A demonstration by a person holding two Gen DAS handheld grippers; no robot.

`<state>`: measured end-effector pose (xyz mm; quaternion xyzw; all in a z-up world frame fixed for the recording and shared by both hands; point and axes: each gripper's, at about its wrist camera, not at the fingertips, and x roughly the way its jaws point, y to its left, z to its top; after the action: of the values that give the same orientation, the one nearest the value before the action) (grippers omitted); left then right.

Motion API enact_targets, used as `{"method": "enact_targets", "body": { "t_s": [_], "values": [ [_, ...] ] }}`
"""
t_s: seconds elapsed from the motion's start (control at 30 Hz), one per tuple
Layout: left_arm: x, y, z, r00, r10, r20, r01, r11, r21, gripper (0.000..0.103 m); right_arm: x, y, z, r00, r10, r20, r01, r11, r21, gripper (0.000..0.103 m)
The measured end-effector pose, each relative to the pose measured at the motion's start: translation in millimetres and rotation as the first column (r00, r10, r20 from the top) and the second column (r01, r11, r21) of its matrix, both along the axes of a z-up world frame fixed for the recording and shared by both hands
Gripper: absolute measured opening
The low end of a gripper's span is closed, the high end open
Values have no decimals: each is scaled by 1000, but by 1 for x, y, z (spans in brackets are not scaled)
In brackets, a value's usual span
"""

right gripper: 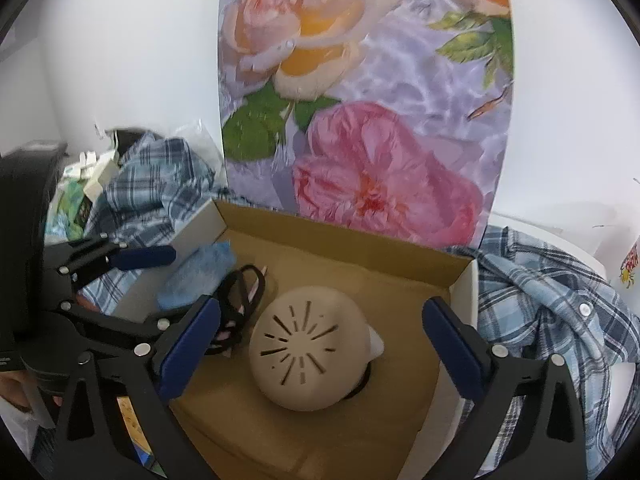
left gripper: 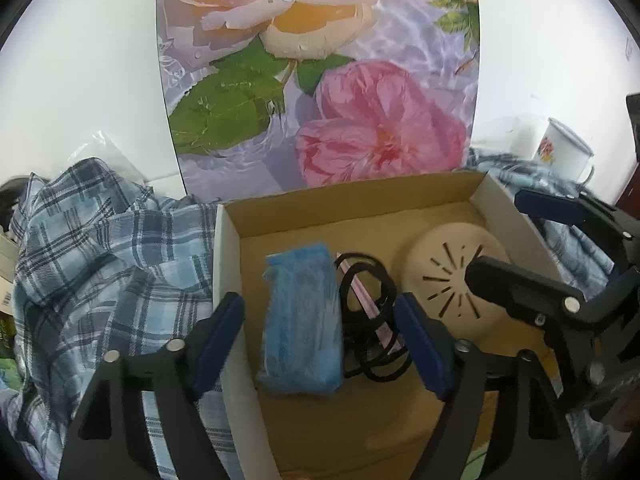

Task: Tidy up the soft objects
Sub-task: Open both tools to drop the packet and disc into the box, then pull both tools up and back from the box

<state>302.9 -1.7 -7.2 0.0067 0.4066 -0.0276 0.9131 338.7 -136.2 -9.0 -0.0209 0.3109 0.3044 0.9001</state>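
From the left wrist, the left gripper [left gripper: 320,320] gapes empty, the blue cloth bundle [left gripper: 300,320] lying between its fingers in the cardboard box [left gripper: 228,240], black bands [left gripper: 368,312] beside. From the right wrist, the right gripper [right gripper: 320,340] stands wide, unloaded, the beige slotted dome [right gripper: 308,348] resting between and just ahead of its fingers.

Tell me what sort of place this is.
Probably a home tabletop: a plaid shirt lies crumpled beside a cardboard box, an enamel mug stands nearby, and a flower poster leans behind.

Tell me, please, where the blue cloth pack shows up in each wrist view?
Left wrist: blue cloth pack low centre, in the box, between the open left gripper's fingers.
Right wrist: pack left of centre, by the box's left wall.
Shared landmark: black bands on the pack's right.
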Motion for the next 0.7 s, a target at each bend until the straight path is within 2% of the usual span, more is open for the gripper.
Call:
{"method": "enact_targets", "body": {
  "t_s": [0.13,0.17,0.2,0.7],
  "values": [
    [-1,0,4,1000,-8,18,8,1000,-16,93,-2,-6,7,1000,-12,17,12,1000,15,102],
    [-2,-1,4,1000,-7,20,8,1000,-16,101,-2,-7,9,1000,-18,22,17,1000,14,102],
    [-3,-2,7,1000,-5,29,6,1000,-16,103,-3,-8,11,999,-24,28,24,1000,14,102],
    [-26,9,52,987,23,157,-13,998,-67,103,-27,-15,50,991,-18,129,10,998,64,102]
  ]
}}
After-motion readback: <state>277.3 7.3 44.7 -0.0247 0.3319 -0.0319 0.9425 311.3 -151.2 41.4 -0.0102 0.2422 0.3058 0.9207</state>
